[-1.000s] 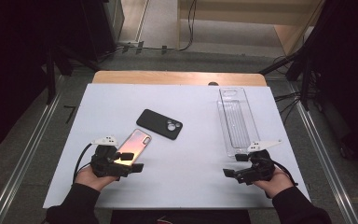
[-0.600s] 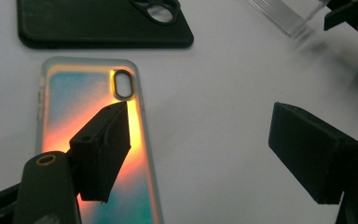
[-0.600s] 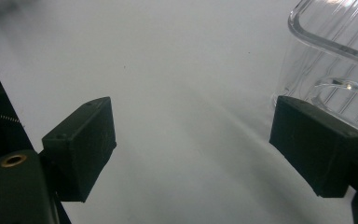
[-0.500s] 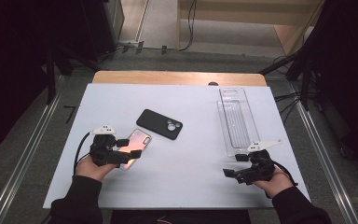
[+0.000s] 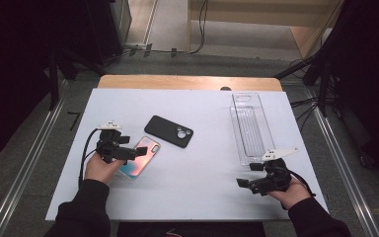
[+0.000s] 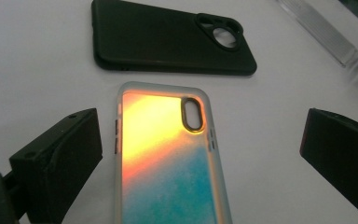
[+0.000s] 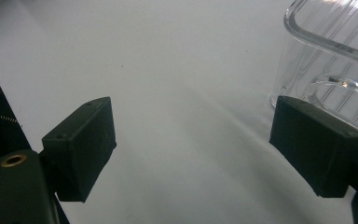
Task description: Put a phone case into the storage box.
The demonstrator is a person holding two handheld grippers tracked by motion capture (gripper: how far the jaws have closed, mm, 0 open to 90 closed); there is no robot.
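A: Where is the shiny phone case (image 6: 168, 158) now?

B: It lies flat on the white worktop (image 5: 202, 182), right in front of the left hand-held gripper (image 5: 137, 152). Seen from the left gripper view, it sits between the two black jaws, but they do not touch it. There is a gap on each side

A: So the left one is not holding it?

B: No. Its jaws have just been opening, and now they stand wide apart with the case lying loose between them

A: What about the other one?

B: The right hand-held gripper (image 7: 193, 144) is open too, with nothing in it. A clear plastic tray (image 7: 335, 70) stands just past its right jaw

A: What is beyond the shiny case?

B: A black phone case (image 6: 168, 39), a bit farther out from the left hand-held gripper. The two cases are near each other but do not touch

A: Would the shiny case be hard to pick up?

B: I think it is light and thin. It looks a bit bendy, like soft plastic, and the back looks smooth, so it could slip

A: Where should you grab it?

B: I would pinch it across the two long edges, near the middle. The hole for the camera (image 6: 192, 114) is at the far end, so that end may be weaker. It lies very flat, so the jaws must go low to catch the rim
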